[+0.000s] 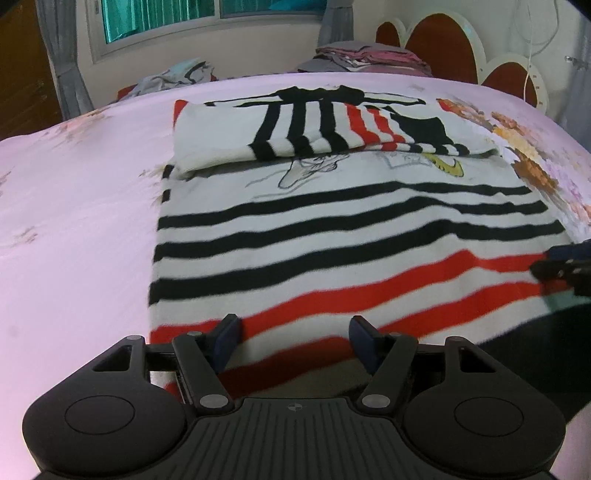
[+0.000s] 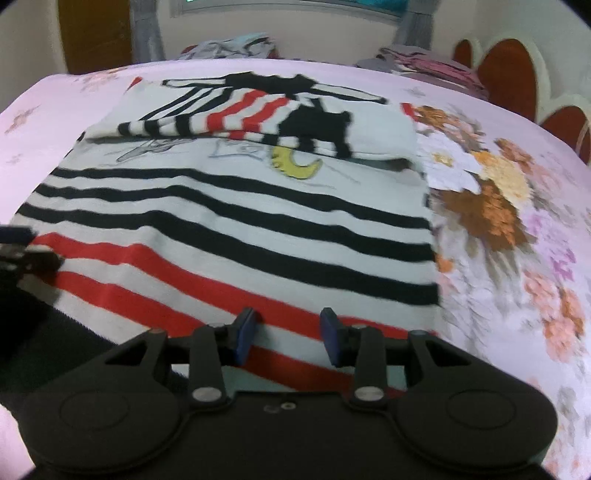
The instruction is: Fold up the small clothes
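Note:
A small white shirt (image 1: 332, 236) with black and red stripes lies flat on the pink bed sheet (image 1: 74, 206). Its sleeves and top part (image 1: 317, 129) are folded down over the chest. The shirt also shows in the right wrist view (image 2: 236, 229). My left gripper (image 1: 293, 341) is open over the red-striped hem near its left corner. My right gripper (image 2: 287, 334) is open over the hem near its right corner. Each gripper's tip shows in the other's view, the right one (image 1: 561, 266) and the left one (image 2: 26, 254). Neither holds cloth.
A flower print (image 2: 491, 192) covers the sheet to the right of the shirt. Piles of other clothes (image 1: 177, 75) (image 1: 365, 57) lie at the far edge of the bed. A red and white headboard (image 1: 443, 40) stands at the back right, a window (image 1: 166, 18) behind.

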### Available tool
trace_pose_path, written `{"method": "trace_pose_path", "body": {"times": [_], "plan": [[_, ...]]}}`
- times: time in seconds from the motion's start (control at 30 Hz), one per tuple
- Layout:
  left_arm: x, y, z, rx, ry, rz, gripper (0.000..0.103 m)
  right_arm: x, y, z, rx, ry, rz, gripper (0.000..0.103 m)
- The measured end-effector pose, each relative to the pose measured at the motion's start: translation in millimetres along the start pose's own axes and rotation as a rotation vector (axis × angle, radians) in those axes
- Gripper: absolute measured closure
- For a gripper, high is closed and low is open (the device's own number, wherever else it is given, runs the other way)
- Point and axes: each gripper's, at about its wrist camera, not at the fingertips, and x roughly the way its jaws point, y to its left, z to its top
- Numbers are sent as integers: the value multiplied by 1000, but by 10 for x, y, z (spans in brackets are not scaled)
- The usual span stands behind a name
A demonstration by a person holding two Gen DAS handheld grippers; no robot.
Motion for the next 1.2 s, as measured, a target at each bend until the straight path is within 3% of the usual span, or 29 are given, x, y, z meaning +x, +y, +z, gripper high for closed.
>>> {"method": "trace_pose_path", "body": {"times": [0.27,0.33,0.47,0.57,1.0,1.2], "plan": [[-213,28,-128,-63,13,-13,37,-221,-26,-169,0,-11,-5,59],[-224,-1,-177,-54,18,-15,36,-199,7,-232,-16,16,-2,59],[-265,-38,-238,-37,18,-6,34,-310,16,-311,16,-11,-1,58],[-300,-27,-267,-38,20,-2,33,-301,32,-404,-12,15,-27,52],[-535,167,-444,-73,6,3,31,-512,-292,-647,99,30,-107,40],[-590,368,-592,-130,38,-10,31,-554,-322,-728,158,48,-84,40]]}}
